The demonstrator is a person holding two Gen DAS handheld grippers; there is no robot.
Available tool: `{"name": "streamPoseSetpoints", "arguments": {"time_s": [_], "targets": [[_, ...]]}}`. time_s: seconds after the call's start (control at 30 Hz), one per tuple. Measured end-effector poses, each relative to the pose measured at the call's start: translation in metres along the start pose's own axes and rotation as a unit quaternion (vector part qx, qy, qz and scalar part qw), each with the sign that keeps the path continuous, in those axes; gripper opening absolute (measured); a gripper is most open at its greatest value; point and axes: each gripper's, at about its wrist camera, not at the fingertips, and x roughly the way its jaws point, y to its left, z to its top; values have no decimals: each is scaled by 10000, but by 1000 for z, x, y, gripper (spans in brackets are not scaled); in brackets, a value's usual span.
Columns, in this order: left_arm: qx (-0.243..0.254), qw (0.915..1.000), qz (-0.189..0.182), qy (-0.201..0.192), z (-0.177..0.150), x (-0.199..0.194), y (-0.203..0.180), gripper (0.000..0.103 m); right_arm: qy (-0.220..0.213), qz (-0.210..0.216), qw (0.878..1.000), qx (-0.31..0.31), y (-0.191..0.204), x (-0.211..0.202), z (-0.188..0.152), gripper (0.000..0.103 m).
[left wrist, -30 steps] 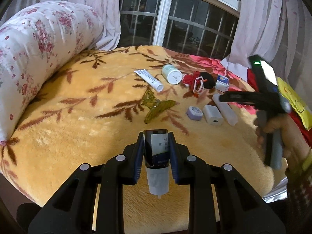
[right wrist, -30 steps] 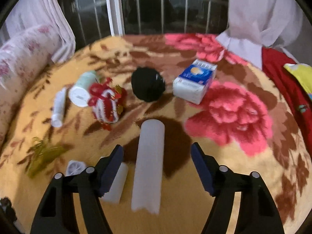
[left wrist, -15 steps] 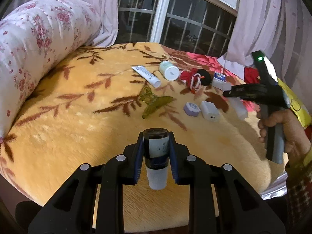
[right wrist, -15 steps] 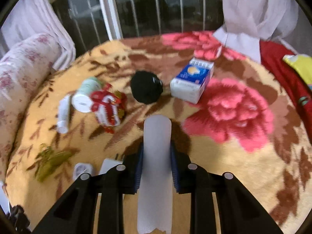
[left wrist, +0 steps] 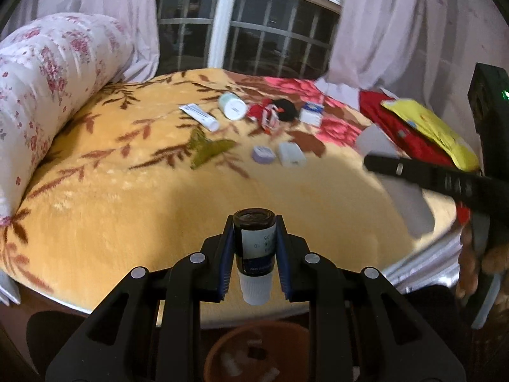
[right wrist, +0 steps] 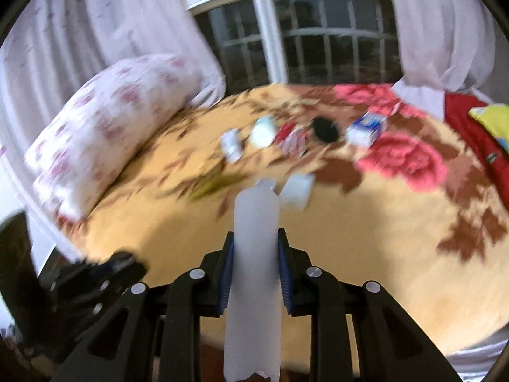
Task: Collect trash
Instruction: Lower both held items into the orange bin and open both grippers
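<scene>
Looking along the left gripper [left wrist: 254, 254]: jaws pinching a small dark bottle [left wrist: 254, 248], cap toward the camera, held above a brown bin [left wrist: 254, 350] below the bed edge. Best released only once centred over the bin.

Looking along the right gripper [right wrist: 254, 270]: clamped on a white tube [right wrist: 254, 270], lifted off the blanket [right wrist: 381, 270].

One small dark glass vial with white cap [left wrist: 254, 256]. One long translucent white plastic tube [right wrist: 254, 273]. One white squeeze tube with blue print [left wrist: 199, 116]. One round pale-green jar [left wrist: 233, 106]. One red-and-white tangled bundle [left wrist: 266, 114]. One black round object [left wrist: 286, 108]. One white-and-blue carton [left wrist: 311, 114]. One olive-green hair claw [left wrist: 208, 149]. One lilac rounded case [left wrist: 263, 154]. One white rectangular block [left wrist: 291, 155]. One floral bolster pillow [left wrist: 41, 89]. One terracotta-coloured bin [left wrist: 254, 350].
</scene>
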Motion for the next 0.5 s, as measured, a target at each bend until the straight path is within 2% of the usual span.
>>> {"name": "streamPoseSetpoints", "arguments": {"time_s": [0.03, 0.13, 0.23, 0.33, 0.5], "targets": [[62, 9999, -73, 91, -6, -4, -2, 23, 76, 66, 9999, -25, 5, -2, -10, 25], [184, 9985, -247, 443, -26, -10, -6, 23, 641, 388, 9971, -141, 27, 2, -55, 25], [330, 9947, -364, 901, -53, -10, -10, 23, 1196, 533, 9912, -213, 41, 13, -101, 25], [417, 9868, -487, 1487, -83, -1, -12, 23, 1734, 667, 9826, -19, 43, 32, -140, 25], [590, 9727, -509, 2185, -120, 13, -11, 23, 2208, 572, 9735, 174, 39, 47, -181, 29]]}}
